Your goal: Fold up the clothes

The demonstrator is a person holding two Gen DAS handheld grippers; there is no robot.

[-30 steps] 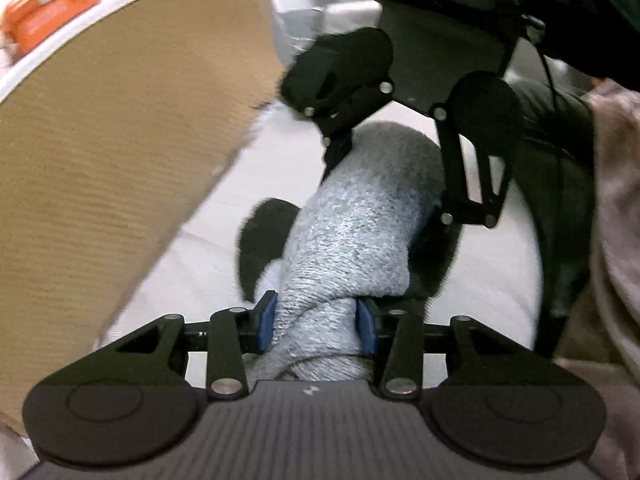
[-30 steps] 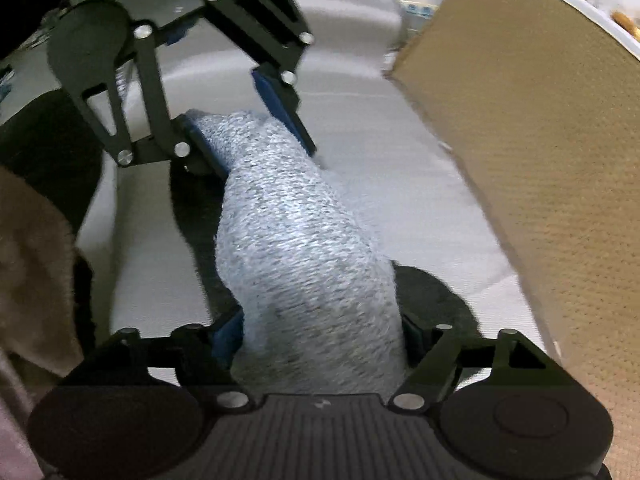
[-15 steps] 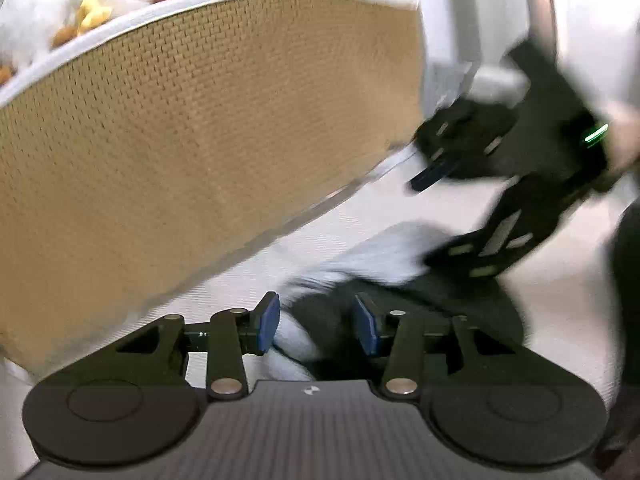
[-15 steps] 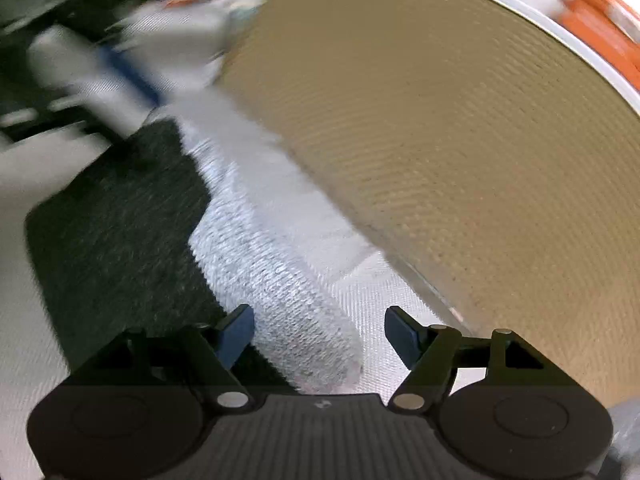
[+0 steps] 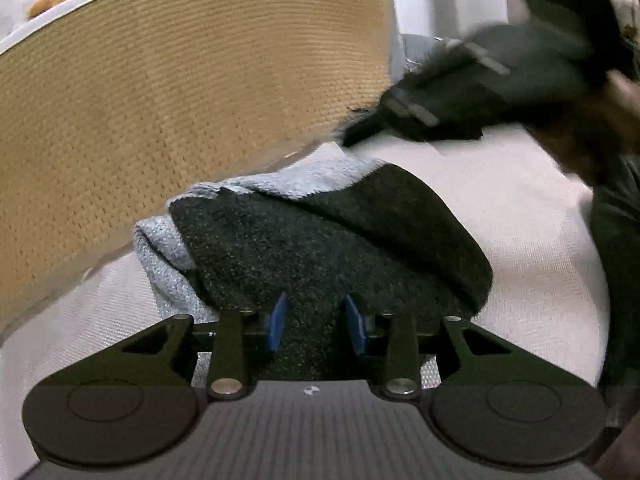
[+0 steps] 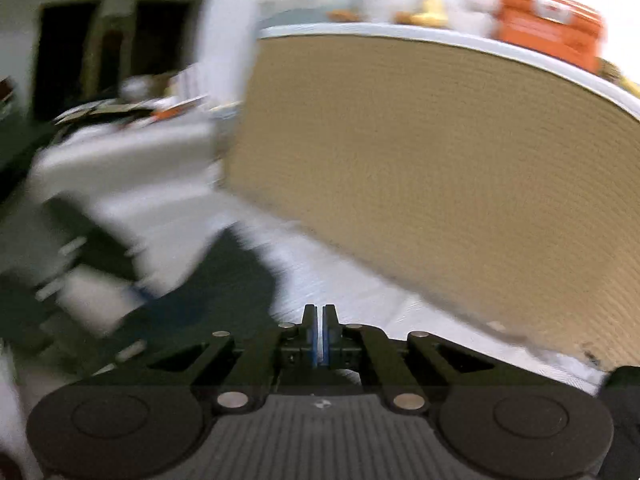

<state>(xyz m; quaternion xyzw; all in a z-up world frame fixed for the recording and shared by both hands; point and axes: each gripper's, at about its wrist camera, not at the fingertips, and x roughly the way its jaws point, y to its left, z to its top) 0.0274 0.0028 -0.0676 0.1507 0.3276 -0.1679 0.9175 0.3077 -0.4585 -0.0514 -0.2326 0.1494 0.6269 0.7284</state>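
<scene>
A grey and black sock [image 5: 320,224] lies folded on the white bed surface [image 5: 520,216], black part on top, grey edge showing at the left and back. My left gripper [image 5: 316,326] is open, its blue pads on either side of the sock's near end without squeezing it. My right gripper [image 6: 319,338] is shut and empty, lifted above the bed. It shows blurred in the left wrist view [image 5: 460,92], beyond the sock. The sock's black part [image 6: 208,288] shows blurred in the right wrist view.
A tan woven headboard [image 5: 180,112] with a white top edge stands close behind the sock. Plush toys and an orange box [image 6: 548,28] sit on top of it. A person's dark sleeve [image 5: 616,240] is at the right.
Both grippers held the sock up stretched between them. The sock was then laid down folded on the bed. Both let go; the right gripper closed empty and pulled away.
</scene>
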